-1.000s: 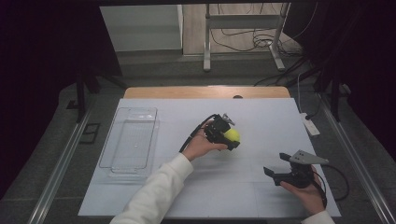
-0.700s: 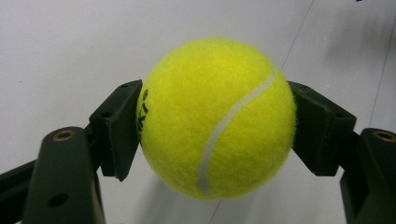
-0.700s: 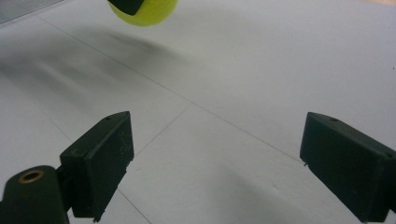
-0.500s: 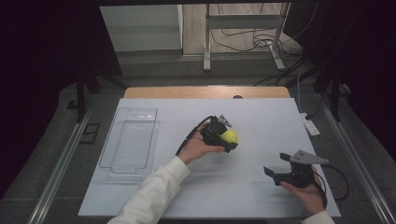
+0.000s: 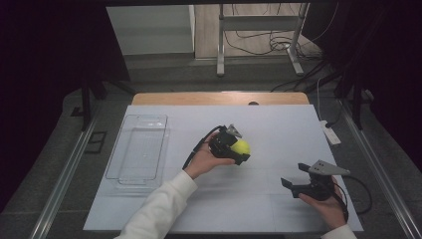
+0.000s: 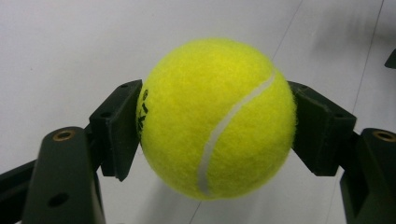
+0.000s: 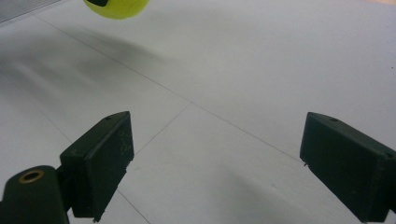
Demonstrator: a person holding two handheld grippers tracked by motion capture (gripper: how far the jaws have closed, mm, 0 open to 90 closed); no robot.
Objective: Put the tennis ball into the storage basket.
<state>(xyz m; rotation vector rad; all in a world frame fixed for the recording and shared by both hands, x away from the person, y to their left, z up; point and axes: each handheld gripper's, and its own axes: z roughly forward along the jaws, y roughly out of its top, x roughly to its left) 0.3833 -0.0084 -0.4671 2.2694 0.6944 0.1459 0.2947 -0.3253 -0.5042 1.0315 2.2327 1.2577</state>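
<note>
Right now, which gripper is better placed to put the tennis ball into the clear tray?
Left. The left gripper already clamps the tennis ball and is nearer the clear tray. The right gripper is open, holding nothing, at the table's far right.

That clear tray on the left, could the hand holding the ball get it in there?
Probably yes: the left gripper clamps the tennis ball, and bare table lies between it and the open-topped clear tray.

the surface [image 5: 259, 209] is a pale white sheet ruled with thin grey lines, laid over a wooden top whose tan edge [image 5: 174, 98] shows along the far side. a clear plastic tray [image 5: 137, 149] lies flat on its left part. a small dark dot [image 5: 254, 103] sits at the far edge.
</note>
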